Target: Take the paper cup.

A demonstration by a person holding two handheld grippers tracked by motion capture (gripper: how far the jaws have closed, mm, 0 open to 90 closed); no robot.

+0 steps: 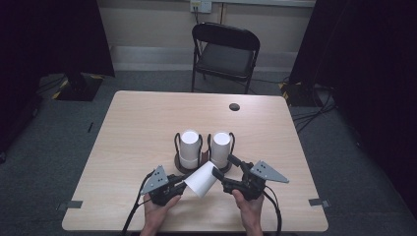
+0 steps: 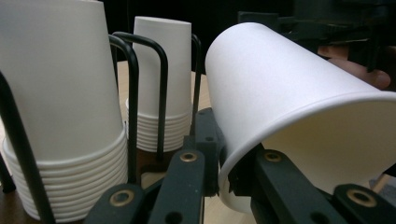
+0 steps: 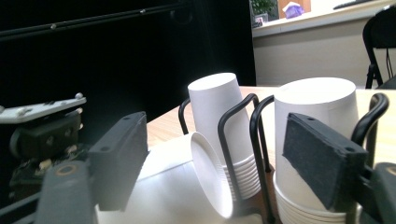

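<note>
**Holding one loose paper cup before two racked stacks**

Gripping the rim of a loose paper cup (image 1: 203, 179), the left gripper (image 1: 181, 186) sits at the near left of the table (image 1: 133, 128), its jaws pinched tight on the cup's lip, as the left gripper view shows.

- Loose paper cup: white, tipped on its side between the two grippers, base toward the right, mouth toward the left.
- Left stack of cups (image 1: 189, 149): white, upside down, in a black wire rack (image 1: 176, 142), just beyond the loose cup.
- Right stack of cups (image 1: 221, 149): same kind, beside the first.
- Right gripper (image 1: 222, 179): jaws spread apart, pads clear of the loose cup, which lies between them with its base showing in the right gripper view.
- Folding chair (image 1: 225, 54): black, beyond the table's far edge.
</note>
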